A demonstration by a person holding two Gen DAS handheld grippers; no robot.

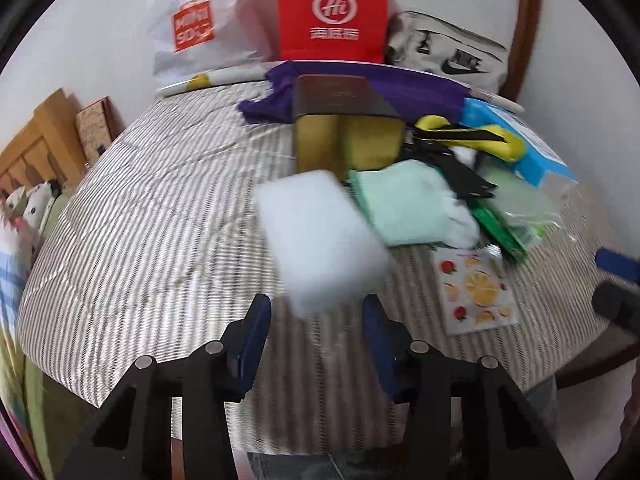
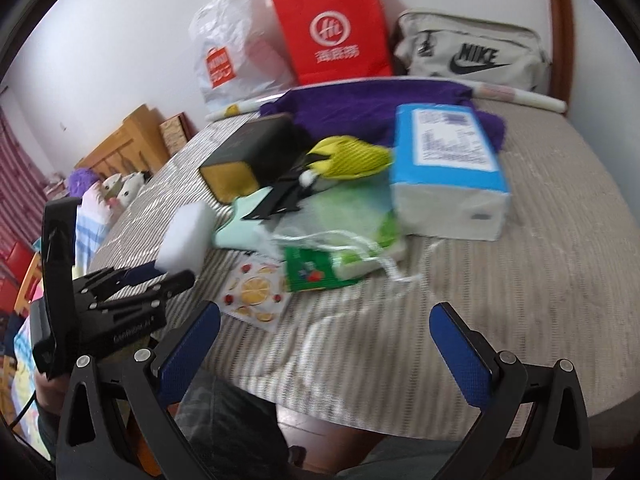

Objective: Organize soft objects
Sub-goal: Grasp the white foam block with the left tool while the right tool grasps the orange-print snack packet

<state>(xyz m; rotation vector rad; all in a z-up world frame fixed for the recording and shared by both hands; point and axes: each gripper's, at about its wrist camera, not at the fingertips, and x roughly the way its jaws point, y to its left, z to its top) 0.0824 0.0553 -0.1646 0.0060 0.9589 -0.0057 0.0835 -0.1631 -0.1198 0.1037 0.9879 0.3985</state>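
Observation:
A white sponge block lies on the striped tablecloth. Its near corner sits between the blue pads of my left gripper. The right pad is at its edge and a small gap shows beside the left pad. The right wrist view shows this left gripper at the lower end of the sponge. Beside the sponge lie a mint-green towel, a purple cloth and a yellow-and-black soft item. My right gripper hangs open over the front of the table with nothing between its fingers.
A black-and-gold box stands behind the sponge. A blue tissue pack, a green packet and a fruit-print sheet lie nearby. A red paper bag, a white plastic bag and a Nike bag line the wall.

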